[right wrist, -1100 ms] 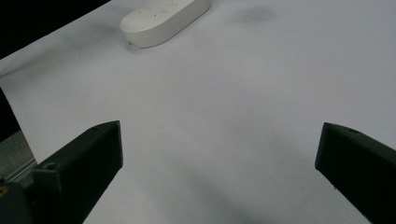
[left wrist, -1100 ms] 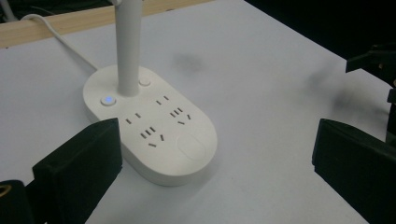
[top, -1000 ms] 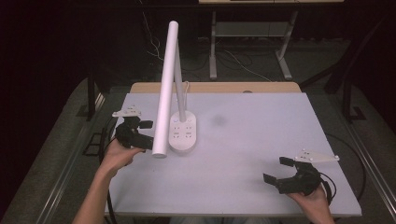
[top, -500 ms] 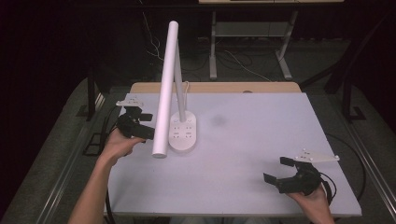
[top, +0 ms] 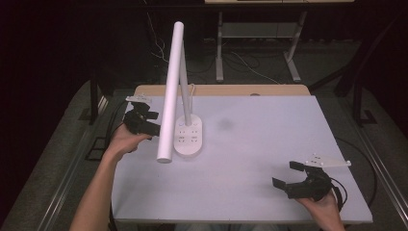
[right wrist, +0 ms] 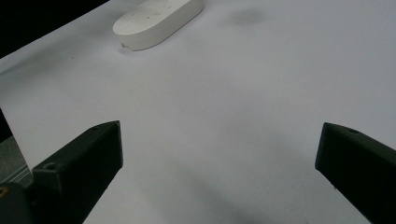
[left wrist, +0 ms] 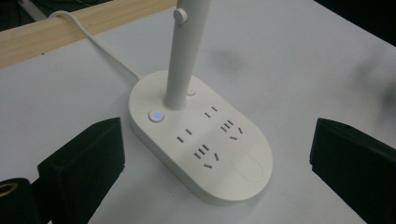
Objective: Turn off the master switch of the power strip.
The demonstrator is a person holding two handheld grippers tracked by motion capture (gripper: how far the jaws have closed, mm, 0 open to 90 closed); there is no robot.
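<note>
White table (top: 269, 144), lamp base (left wrist: 201, 135) with sockets, left tool (top: 144, 122) spread wide beside it, right tool (top: 298, 180) spread wide

The left gripper (top: 144, 122) sits at about 9 o'clock on the table, held by the left hand (top: 122, 140), with the bare forearm reaching up from 7 o'clock. Its two black jaws are wide apart and point toward 3 o'clock, with nothing pinched between them. The right gripper (top: 291, 178) is down at about 5 o'clock, held by the right hand (top: 321, 202), and its jaws are wide apart too, pointing toward 10 o'clock and holding nothing.
</note>
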